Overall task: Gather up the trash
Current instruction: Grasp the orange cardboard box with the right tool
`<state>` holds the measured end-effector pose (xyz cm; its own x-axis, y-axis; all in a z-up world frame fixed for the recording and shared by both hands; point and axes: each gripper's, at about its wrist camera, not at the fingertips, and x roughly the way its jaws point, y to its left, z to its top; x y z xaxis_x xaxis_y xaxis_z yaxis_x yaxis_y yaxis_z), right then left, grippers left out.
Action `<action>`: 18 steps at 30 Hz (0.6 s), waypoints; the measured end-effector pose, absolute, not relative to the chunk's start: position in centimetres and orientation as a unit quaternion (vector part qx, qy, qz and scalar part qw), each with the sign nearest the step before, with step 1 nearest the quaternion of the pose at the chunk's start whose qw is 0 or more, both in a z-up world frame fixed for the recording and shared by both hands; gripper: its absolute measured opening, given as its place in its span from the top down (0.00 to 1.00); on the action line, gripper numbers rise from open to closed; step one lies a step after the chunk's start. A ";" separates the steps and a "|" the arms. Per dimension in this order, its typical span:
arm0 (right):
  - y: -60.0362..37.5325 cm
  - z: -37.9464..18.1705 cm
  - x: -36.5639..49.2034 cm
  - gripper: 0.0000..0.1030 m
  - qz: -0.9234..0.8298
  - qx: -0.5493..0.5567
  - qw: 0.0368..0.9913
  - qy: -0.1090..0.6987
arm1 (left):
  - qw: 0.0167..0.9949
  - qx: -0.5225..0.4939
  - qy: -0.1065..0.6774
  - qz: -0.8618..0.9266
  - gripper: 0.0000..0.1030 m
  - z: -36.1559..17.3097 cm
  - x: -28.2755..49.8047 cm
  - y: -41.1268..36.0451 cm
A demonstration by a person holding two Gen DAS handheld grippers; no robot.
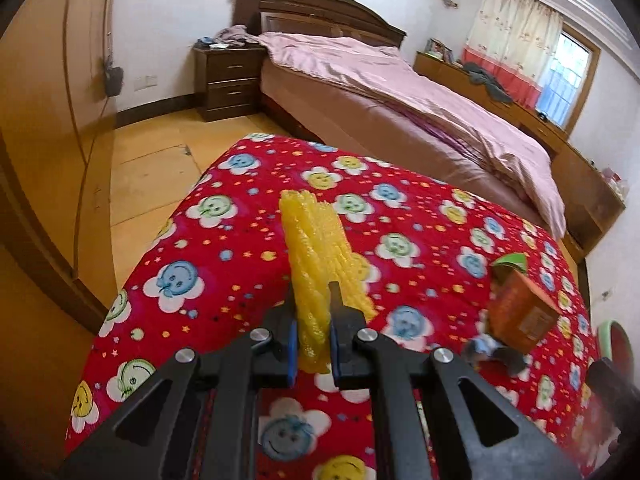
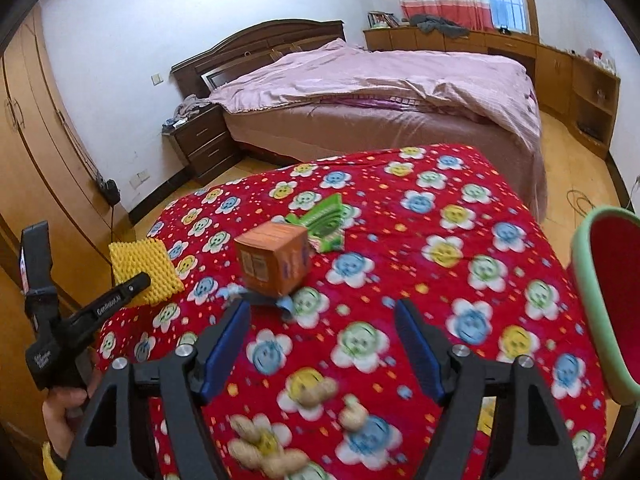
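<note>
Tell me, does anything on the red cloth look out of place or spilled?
Yes. Loose peanuts lie scattered on the cloth near its front edge. Further back, an orange box sits tilted on a crumpled blue scrap, with a green wrapper behind it.

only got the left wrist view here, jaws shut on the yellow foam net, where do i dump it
Observer: A green-rimmed red bin stands at the table's right edge; your view shows only a sliver of it.
Operator: anything else left i cant see
Observer: Peanut shells lie on the red cloth just below the right gripper.
Operator: is the right one free
Observer: Yes, its jaws stand wide open with nothing between them, short of the orange box.
</note>
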<state>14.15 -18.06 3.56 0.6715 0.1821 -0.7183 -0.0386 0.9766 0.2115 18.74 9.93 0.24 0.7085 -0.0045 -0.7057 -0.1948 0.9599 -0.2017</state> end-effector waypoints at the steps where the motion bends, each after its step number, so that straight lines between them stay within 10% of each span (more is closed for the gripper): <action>1: -17.6 3.4 14.5 0.24 0.059 0.087 0.910 0.402 | 0.914 -0.135 0.378 0.055 0.89 0.0 18.8 10.2; 18: -11.9 -0.4 20.9 0.17 0.011 0.071 0.900 0.430 | 0.913 -0.153 0.375 0.046 0.89 -0.9 18.6 11.0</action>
